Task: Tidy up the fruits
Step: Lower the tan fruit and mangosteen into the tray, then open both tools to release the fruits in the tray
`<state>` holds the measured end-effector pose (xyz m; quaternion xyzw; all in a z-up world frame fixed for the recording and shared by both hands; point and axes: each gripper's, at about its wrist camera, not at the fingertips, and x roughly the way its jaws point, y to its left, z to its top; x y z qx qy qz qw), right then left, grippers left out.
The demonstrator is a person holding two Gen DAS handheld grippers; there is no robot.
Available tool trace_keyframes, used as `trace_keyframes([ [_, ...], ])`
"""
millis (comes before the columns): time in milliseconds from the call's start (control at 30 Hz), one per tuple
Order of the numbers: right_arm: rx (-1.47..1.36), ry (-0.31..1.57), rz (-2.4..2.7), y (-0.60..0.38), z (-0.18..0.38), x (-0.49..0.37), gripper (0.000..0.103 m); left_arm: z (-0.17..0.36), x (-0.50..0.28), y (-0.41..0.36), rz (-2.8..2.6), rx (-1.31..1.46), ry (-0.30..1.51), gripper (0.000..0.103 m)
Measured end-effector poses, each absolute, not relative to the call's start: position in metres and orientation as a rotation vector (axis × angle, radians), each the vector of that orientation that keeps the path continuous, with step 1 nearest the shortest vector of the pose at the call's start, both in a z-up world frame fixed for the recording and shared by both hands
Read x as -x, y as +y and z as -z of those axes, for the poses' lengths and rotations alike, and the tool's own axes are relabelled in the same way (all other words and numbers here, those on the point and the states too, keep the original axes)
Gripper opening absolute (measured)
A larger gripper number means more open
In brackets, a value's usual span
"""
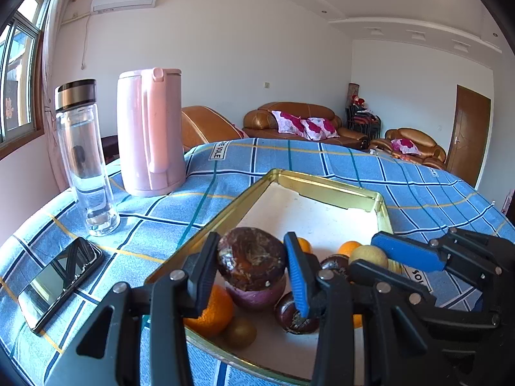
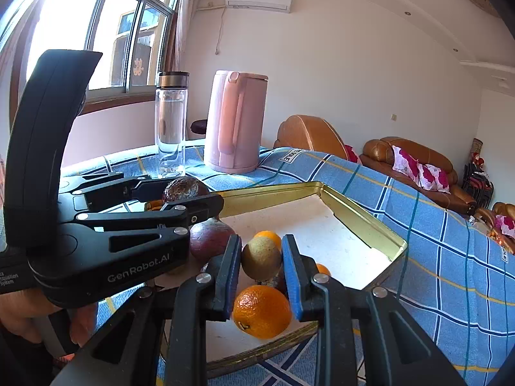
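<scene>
A gold-rimmed tin tray (image 1: 338, 189) (image 2: 360, 212) lies on the blue checked tablecloth and holds several fruits. My left gripper (image 1: 252, 265) is shut on a dark brown passion fruit (image 1: 251, 257) and holds it above a purple fruit (image 1: 257, 296) in the tray; it also shows in the right wrist view (image 2: 183, 189). My right gripper (image 2: 261, 259) is shut on a green-brown kiwi (image 2: 261, 257) above an orange (image 2: 262, 310). In the left wrist view the right gripper (image 1: 370, 254) holds the same kiwi (image 1: 368, 255). Oranges (image 1: 212, 315) and another kiwi (image 1: 239, 333) lie in the tray.
A pink kettle (image 1: 149, 132) (image 2: 236, 122) and a clear bottle (image 1: 85, 160) (image 2: 170, 125) stand at the table's far left. A black phone (image 1: 58, 283) lies left of the tray. Sofas stand beyond the table.
</scene>
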<state>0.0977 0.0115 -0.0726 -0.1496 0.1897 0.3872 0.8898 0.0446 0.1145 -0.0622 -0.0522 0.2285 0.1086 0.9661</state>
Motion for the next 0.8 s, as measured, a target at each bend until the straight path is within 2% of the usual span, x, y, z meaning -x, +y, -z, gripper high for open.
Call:
trace_keyframes([
  [467,0.336,0.486,-0.832,0.025,0.085,-0.102,0.028,0.064,-0.045,0.114,-0.218,0.093,0.497,0.042],
  [600,0.331,0.48,-0.827,0.023,0.084,-0.101,0.038,0.063,-0.042,0.114,-0.215,0.092,0.495,0.045],
  [733,0.318,0.469,-0.805,0.017,0.083,-0.1,0.046,0.057,-0.034,0.115,-0.233,0.104,0.461,0.073],
  [767,0.314,0.466,-0.796,0.014,0.083,-0.099,0.047,0.055,-0.032,0.115,-0.238,0.105,0.45,0.077],
  [800,0.31,0.463,-0.787,0.011,0.082,-0.099,0.049,0.053,-0.03,0.114,-0.238,0.105,0.44,0.078],
])
